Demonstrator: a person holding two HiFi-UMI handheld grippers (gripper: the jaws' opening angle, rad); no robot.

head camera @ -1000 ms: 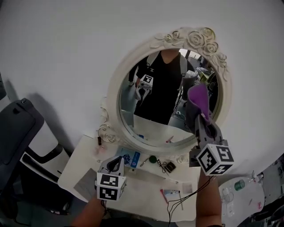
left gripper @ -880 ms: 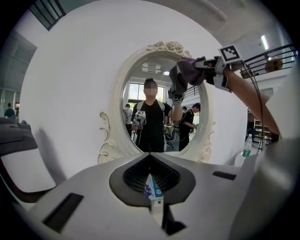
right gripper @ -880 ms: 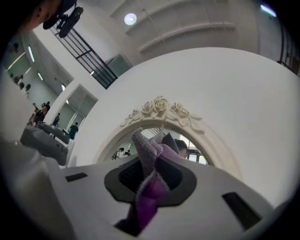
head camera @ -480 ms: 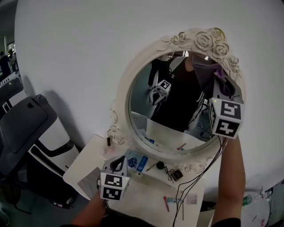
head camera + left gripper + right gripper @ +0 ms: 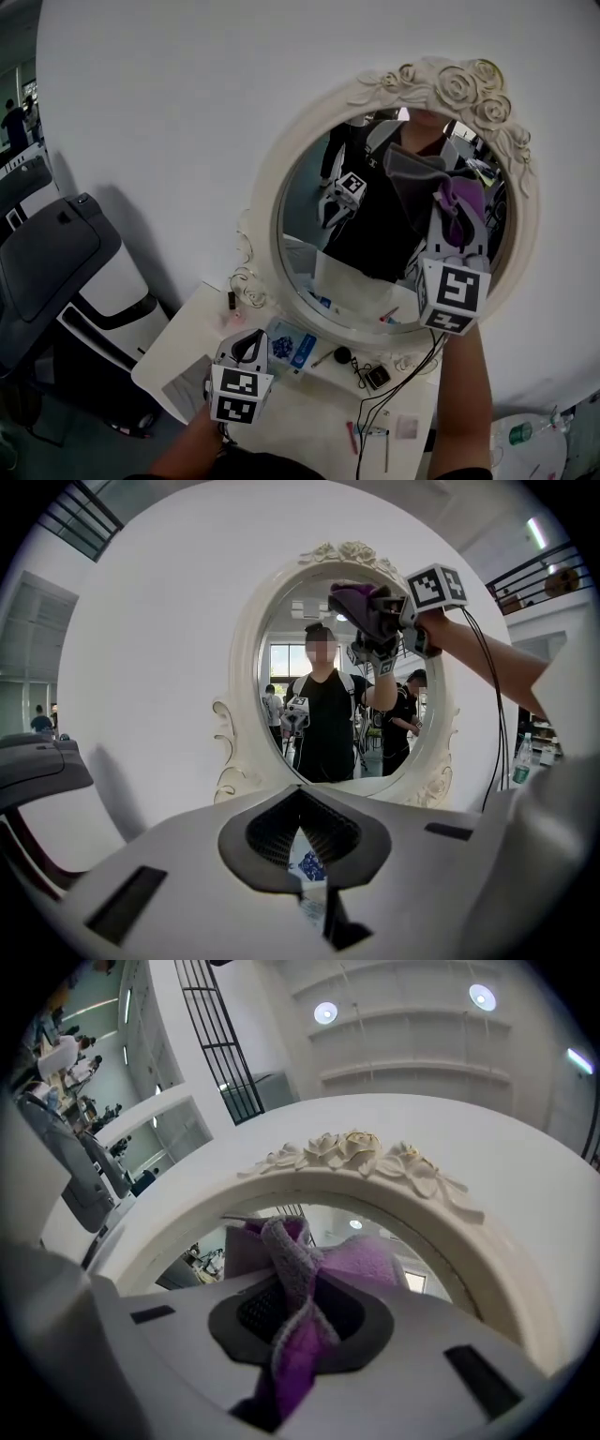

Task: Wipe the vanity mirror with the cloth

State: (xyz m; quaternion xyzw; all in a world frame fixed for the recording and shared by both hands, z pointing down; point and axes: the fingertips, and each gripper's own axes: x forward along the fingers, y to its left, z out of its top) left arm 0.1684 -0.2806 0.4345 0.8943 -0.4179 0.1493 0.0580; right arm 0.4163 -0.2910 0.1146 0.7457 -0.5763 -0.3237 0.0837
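The oval vanity mirror has a white frame point(image 5: 270, 206) topped with carved roses and stands against the wall. My right gripper point(image 5: 457, 217) is raised to the glass at its upper right, shut on a purple-and-grey cloth point(image 5: 460, 199) that is bunched against the mirror. In the right gripper view the cloth point(image 5: 295, 1335) twists out between the jaws below the rose crest point(image 5: 347, 1155). My left gripper point(image 5: 247, 345) hangs low over the vanity top, shut and holding nothing. Its own view shows the mirror frame point(image 5: 246, 667), the cloth point(image 5: 361, 600) and the right gripper point(image 5: 377, 630) high up.
The white vanity top point(image 5: 305, 408) carries small items: a blue packet point(image 5: 291, 345), a small black object point(image 5: 379, 377) and a cable point(image 5: 373, 427). A dark chair point(image 5: 47, 267) stands at the left. A round side table with a green bottle point(image 5: 518, 433) is at bottom right.
My right gripper carried the cloth from the glass's lower right up to the top right rim, then a little down and left across the glass. The left gripper stayed low.
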